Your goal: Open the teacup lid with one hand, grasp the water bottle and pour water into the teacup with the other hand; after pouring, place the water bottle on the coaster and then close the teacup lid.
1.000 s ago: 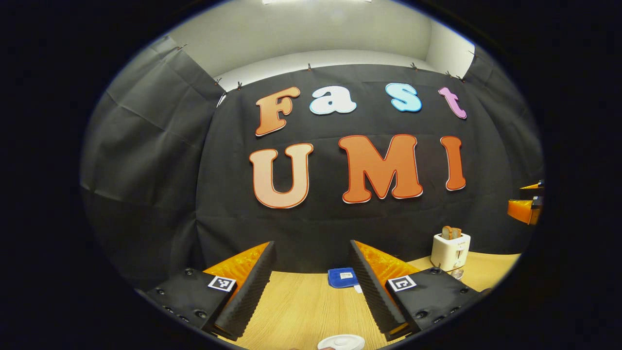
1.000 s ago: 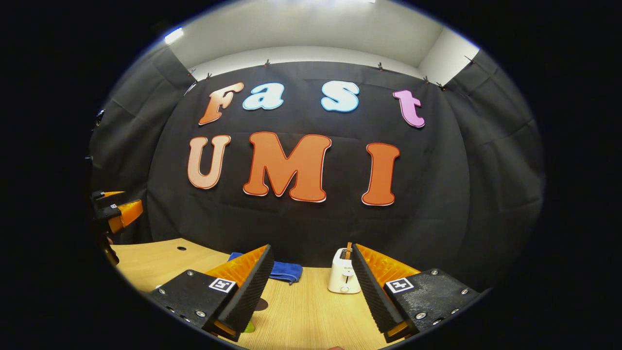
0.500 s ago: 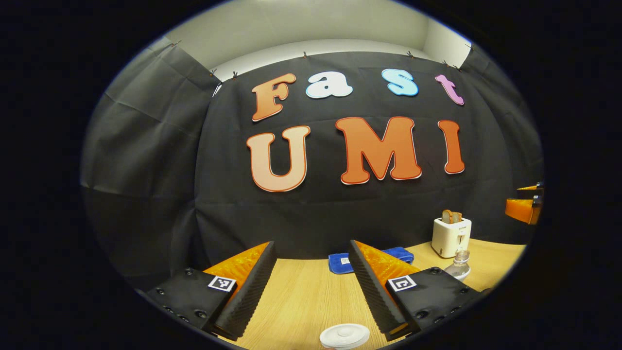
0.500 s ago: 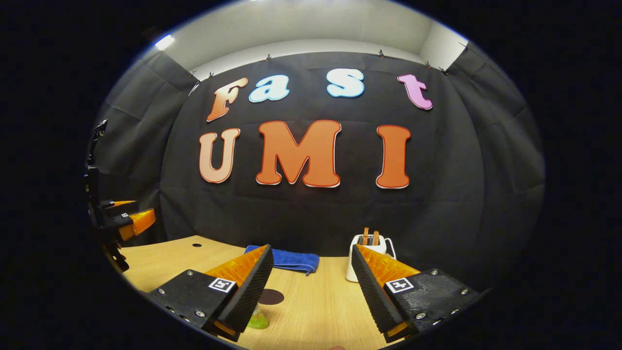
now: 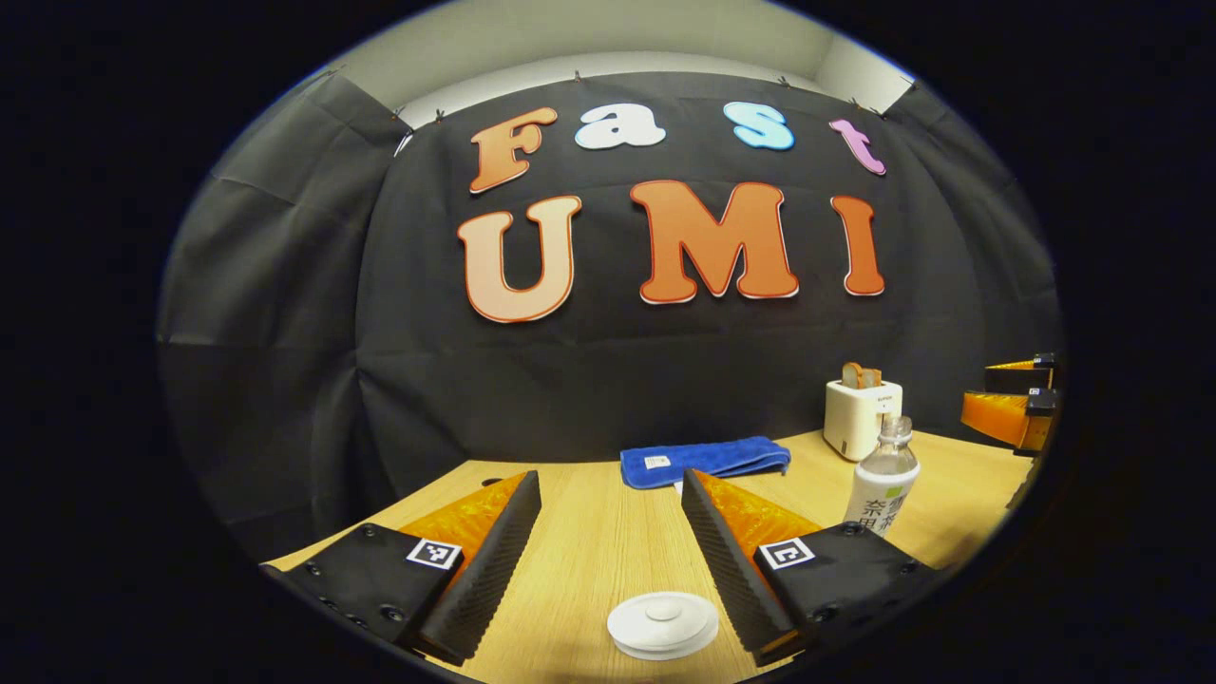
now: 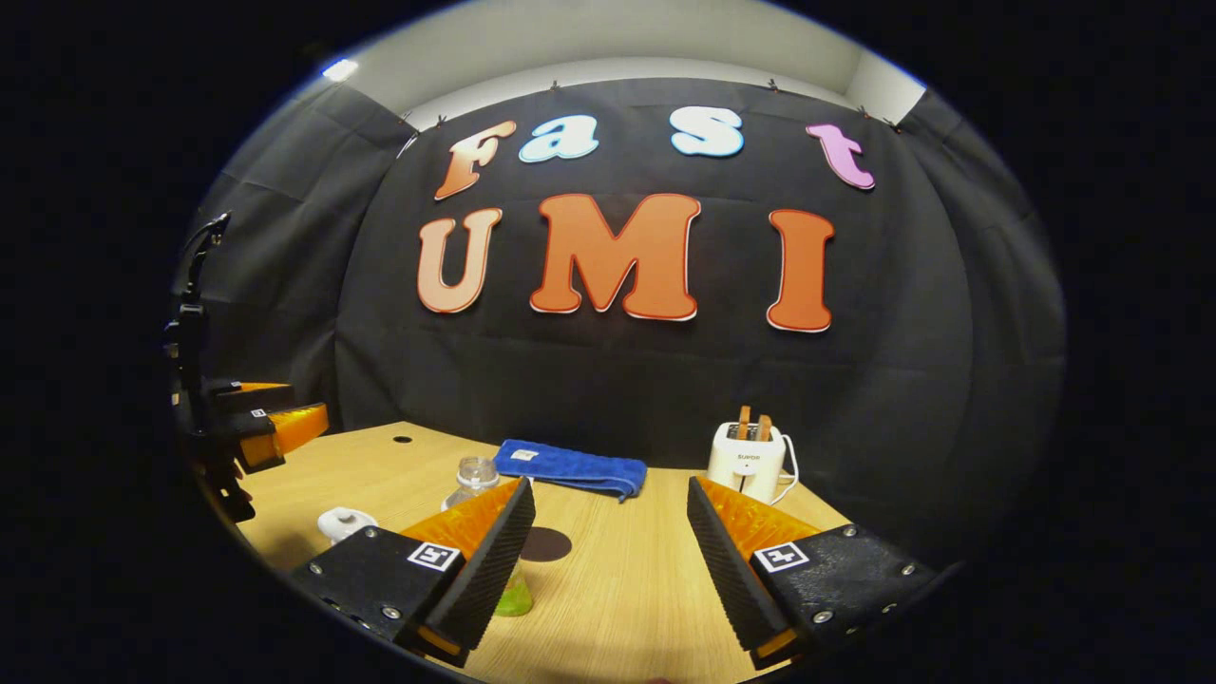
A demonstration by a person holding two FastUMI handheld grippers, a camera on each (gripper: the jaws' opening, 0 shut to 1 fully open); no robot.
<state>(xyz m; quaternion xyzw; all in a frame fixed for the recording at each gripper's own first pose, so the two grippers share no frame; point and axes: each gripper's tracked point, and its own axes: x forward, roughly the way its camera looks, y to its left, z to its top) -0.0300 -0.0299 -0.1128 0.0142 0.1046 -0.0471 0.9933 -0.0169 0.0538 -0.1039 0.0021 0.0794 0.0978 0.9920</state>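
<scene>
- Lid point(image 5: 662, 622) of the teacup: a small white disc with a raised knob at its centre, sitting low on the table point(image 5: 589, 551) just ahead of the left gripper point(image 5: 608, 551). It looks like glazed ceramic or hard plastic, so I judge it light, stiff, smooth and liable to chip if dropped. The knob is the natural place to pinch; the flat rim offers little to catch.
- The same lid appears in the right gripper view as a small white shape point(image 6: 347, 522) at the table's left side, near the far gripper.
- Water bottle point(image 5: 883, 480): clear plastic, upright, with a label round its body, standing to the right of the lid and in front of the toaster point(image 5: 860, 418). It likely holds some liquid, so moderate weight; thin walls may give under a hard squeeze and feel slick. The labelled mid-body is the best hold.
- In the right gripper view the bottle point(image 6: 472, 475) stands partly behind the right gripper's left finger.
- Coaster point(image 6: 545, 544): a dark flat round patch on the table, just beside the bottle.
- Left gripper: fingers spread wide, holding and touching nothing.
- Right gripper point(image 6: 608, 551): fingers likewise spread wide, gripping nothing; whether it touches the bottle I cannot tell.
</scene>
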